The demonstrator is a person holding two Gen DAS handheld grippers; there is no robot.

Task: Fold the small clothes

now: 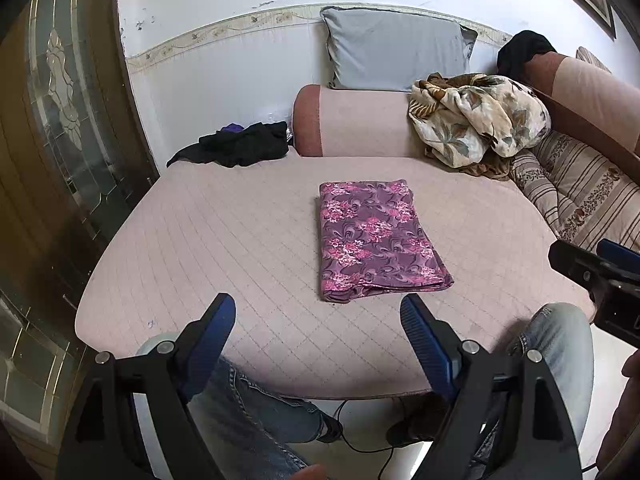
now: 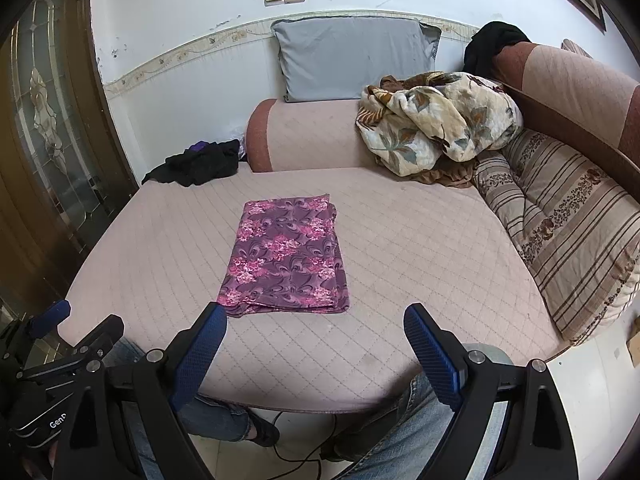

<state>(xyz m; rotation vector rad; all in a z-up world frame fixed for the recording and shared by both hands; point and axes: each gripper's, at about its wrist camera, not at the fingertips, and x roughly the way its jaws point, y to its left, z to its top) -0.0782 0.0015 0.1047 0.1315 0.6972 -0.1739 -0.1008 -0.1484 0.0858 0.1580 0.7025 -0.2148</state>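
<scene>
A purple floral cloth (image 1: 376,240) (image 2: 286,256) lies folded into a neat rectangle in the middle of the pink quilted bed (image 1: 224,248) (image 2: 420,248). My left gripper (image 1: 318,314) hovers open near the bed's front edge, short of the cloth, with nothing between its blue pads. In the right wrist view my right gripper (image 2: 316,322) is also open and empty, just in front of the cloth's near edge. Each gripper shows at the side of the other's view.
A black garment pile (image 1: 240,144) (image 2: 200,162) lies at the bed's far left corner. A floral blanket (image 1: 476,120) (image 2: 436,120), a grey pillow (image 1: 396,52) and striped cushions (image 2: 560,224) sit at the back and right. A person's jeans-clad legs (image 1: 256,412) are below the bed edge.
</scene>
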